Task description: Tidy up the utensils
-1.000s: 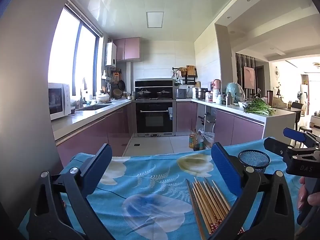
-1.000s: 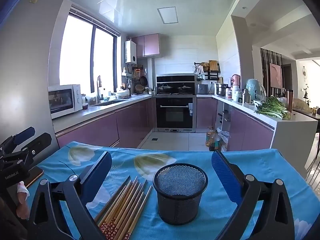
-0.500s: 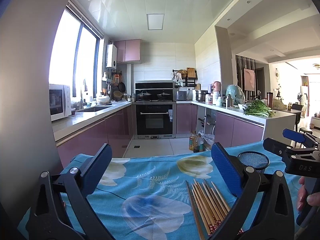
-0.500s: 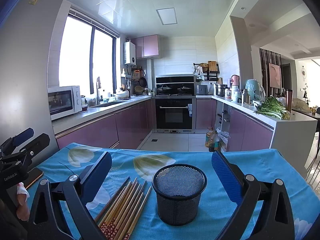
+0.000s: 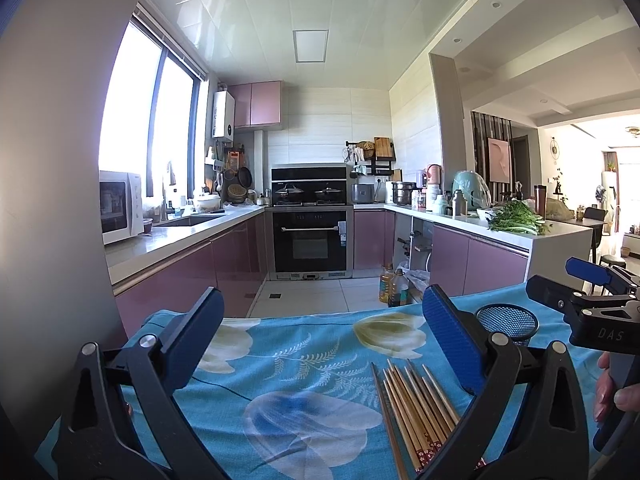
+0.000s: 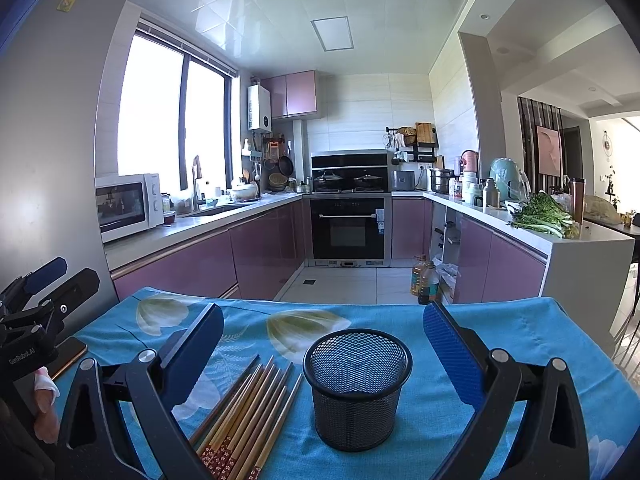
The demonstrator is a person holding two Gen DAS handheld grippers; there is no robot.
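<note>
Several wooden chopsticks [image 6: 248, 412] with red patterned ends lie side by side on the blue floral tablecloth [image 6: 520, 332], just left of a black mesh cup [image 6: 357, 388] that stands upright and looks empty. My right gripper [image 6: 324, 344] is open above the table, the cup between its blue fingers. In the left wrist view my left gripper [image 5: 320, 328] is also open with nothing held; the chopsticks [image 5: 416, 404] lie near its right finger and the mesh cup [image 5: 506, 322] shows behind it. The right gripper [image 5: 588, 292] appears there at the far right.
A dark flat device [image 6: 68, 356] lies at the table's left edge. Beyond the far table edge is a kitchen: purple cabinets, an oven [image 6: 348, 228], a microwave [image 6: 128, 204], oil bottles [image 6: 424, 280] on the floor, greens [image 6: 544, 216] on the right counter.
Both wrist views have tipped up slightly, so the table contents sit a little lower in frame. Nothing on the table has moved and both grippers stay open.
</note>
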